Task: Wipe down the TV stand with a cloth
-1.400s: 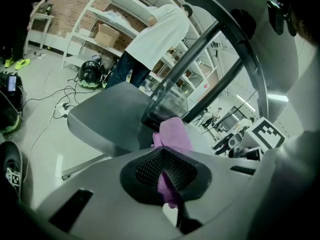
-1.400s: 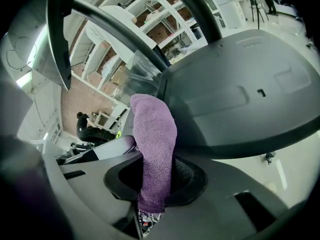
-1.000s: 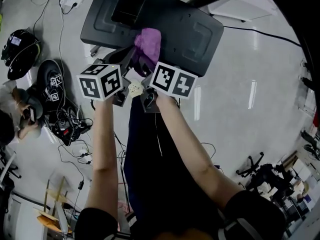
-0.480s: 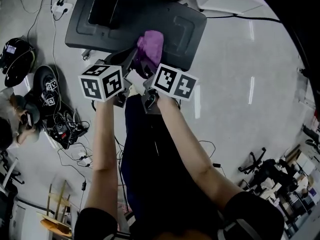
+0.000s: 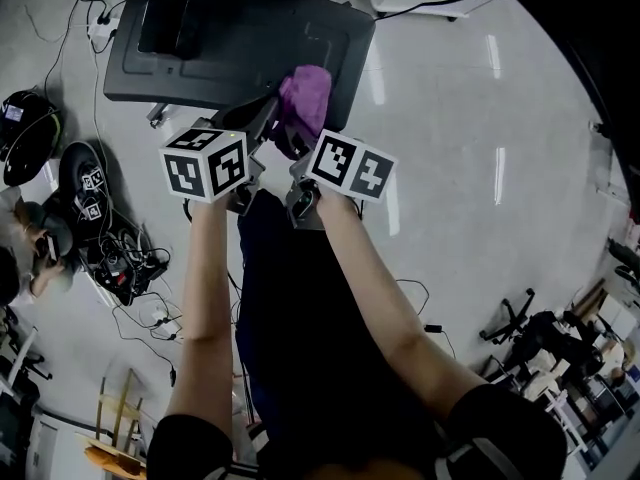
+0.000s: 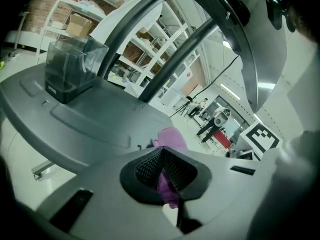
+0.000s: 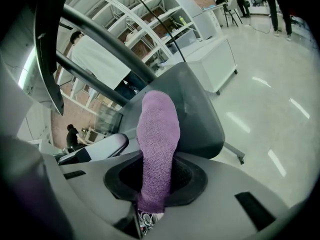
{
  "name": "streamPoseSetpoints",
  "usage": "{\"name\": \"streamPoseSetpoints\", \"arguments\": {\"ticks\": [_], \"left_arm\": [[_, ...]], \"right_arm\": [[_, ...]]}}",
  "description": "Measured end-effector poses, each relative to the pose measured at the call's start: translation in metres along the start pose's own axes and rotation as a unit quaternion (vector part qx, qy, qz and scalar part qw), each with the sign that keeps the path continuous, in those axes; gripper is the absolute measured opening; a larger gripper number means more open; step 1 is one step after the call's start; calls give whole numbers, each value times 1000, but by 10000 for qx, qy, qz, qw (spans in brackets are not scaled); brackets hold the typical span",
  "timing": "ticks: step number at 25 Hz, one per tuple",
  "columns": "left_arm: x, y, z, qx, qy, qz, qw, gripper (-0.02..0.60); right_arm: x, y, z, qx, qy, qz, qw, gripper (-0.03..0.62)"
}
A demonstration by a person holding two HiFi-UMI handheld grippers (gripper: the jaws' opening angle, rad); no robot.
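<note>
Though their tips are hidden from above, I see left tongs [image 6: 167, 176] and right tongs [image 7: 155, 181] both clamped on the cloth [image 5: 305, 96] at the stand [image 5: 230, 48] edge, glossy floor [image 5: 470, 118] below

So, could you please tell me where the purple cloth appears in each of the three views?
Head view: purple cloth upper centre, on the TV stand's near right corner.
Left gripper view: lower centre, pinched between the jaws, a fold showing beyond them.
Right gripper view: centre, rising up out of the shut jaws.
Shared landmark: the dark grey TV stand under it.
</note>
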State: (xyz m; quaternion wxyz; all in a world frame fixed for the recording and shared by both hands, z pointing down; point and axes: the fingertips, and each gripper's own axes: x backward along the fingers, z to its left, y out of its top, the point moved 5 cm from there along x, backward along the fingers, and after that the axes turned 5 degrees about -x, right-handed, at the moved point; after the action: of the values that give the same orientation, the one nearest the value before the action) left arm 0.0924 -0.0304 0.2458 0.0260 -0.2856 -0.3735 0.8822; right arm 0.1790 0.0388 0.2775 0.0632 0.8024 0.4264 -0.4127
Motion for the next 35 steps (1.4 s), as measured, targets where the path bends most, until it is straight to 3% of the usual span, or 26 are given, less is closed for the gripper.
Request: {"name": "streamPoseSetpoints", "arguments": {"ticks": [25, 31, 35], "left_arm": [[-54, -37, -89, -192, -45, 70, 9998, 5], [-42, -47, -96, -76, 38, -73, 9999, 5], [-9, -51, -84, 174, 140, -272, 9994, 5]], "right_arm": [[61, 21, -86, 14, -43, -77, 10000, 89], [69, 9, -87, 511, -162, 9, 9986, 89], [69, -14, -49, 1178, 160, 159, 9928, 89]]}}
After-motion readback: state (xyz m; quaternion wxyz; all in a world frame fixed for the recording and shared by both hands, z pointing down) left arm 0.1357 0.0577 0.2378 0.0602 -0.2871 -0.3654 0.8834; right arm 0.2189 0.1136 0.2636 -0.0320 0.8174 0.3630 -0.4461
